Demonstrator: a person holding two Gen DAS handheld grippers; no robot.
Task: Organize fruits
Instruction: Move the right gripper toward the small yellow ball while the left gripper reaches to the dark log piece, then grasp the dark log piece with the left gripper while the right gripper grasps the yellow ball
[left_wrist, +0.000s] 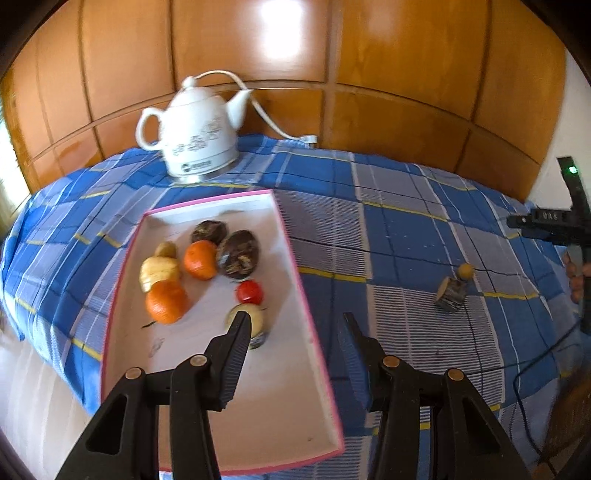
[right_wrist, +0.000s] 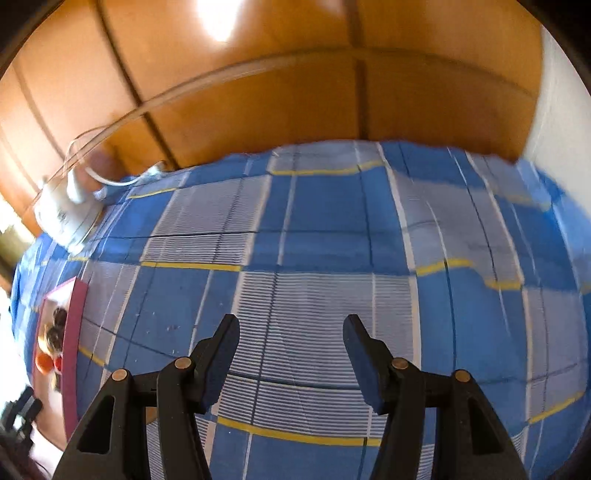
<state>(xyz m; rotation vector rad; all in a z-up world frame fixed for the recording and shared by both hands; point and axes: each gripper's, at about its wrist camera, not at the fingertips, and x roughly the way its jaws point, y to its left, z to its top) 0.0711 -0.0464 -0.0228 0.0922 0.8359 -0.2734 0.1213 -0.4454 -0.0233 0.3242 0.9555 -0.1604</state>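
Left wrist view: the left gripper (left_wrist: 293, 325) hangs open and empty over the pink-rimmed tray (left_wrist: 310, 325) of gathered fruit; two stray pieces (left_wrist: 456, 288), seemingly fruit, wait on the checked cloth (left_wrist: 399, 229). The right gripper (right_wrist: 291, 334), open over bare cloth, should straddle one squarely, squeezing gently.

The wall (left_wrist: 399, 74) far past the jaws is shiny wood. Under the jaws lies a soft checked cloth (left_wrist: 406, 229), matt with thin woven lines. The kettle (left_wrist: 195, 136), well ahead and left of the left jaws, looks like glossy white china with a shiny metal base. The tray (left_wrist: 280, 387) just under the left jaws is smooth and matt, maybe card. The oranges (left_wrist: 166, 301) look bumpy. The gripper fingers (right_wrist: 218, 365) are matt black plastic.
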